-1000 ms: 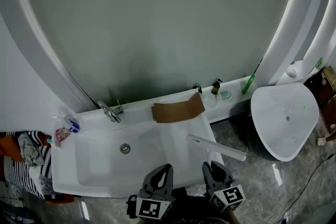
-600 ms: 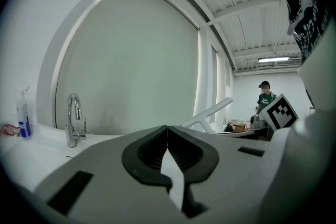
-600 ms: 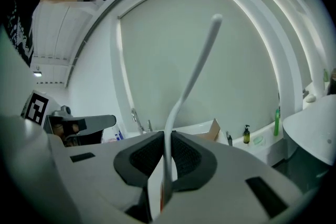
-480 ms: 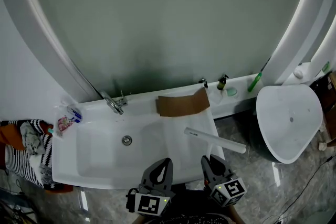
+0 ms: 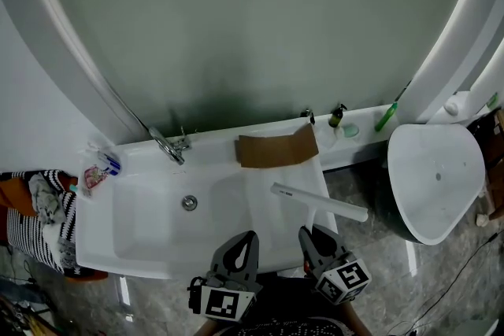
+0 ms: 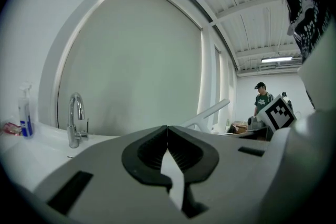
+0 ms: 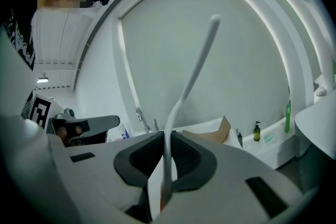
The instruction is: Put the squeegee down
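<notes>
Head view overhead, gripper views low, squeegee point(image 5: 319, 203) shared

Left gripper point(image 5: 250, 237) and right gripper point(image 5: 305, 234): pale grey moulded bodies with black ribbed pads point(image 6: 152, 150), each carrying a cube point(image 5: 221, 303) faced with black-and-white square markers.

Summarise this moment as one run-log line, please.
right gripper: shut on squeegee | left gripper: shut, empty | squeegee: over sink right edge, not released

White squeegee point(image 5: 319, 202), clamped in right claw point(image 5: 313, 233)
</notes>
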